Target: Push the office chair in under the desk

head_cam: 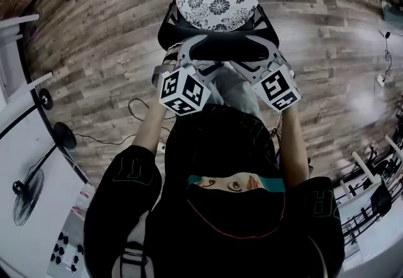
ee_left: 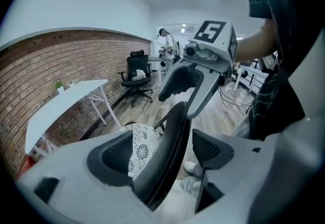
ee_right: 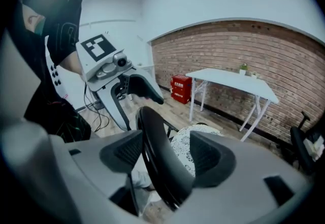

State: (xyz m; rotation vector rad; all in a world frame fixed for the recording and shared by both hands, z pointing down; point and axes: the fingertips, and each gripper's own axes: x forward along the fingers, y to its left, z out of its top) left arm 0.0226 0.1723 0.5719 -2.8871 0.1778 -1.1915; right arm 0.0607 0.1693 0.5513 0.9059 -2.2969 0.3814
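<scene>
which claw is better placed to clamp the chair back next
Right, narrowly: both are open astride the chair backrest, but it fills more of the gap in the right claw than the left claw.

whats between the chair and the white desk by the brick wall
Bare wood floor, as far as the right gripper view shows: the chair stands apart from the desk with nothing between them.

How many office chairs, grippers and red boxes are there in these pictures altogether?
Office chairs: 2, the near chair and the far black chair
Grippers: 2, the left gripper and the right gripper
Red boxes: 1, the red box
Total: 5
</scene>
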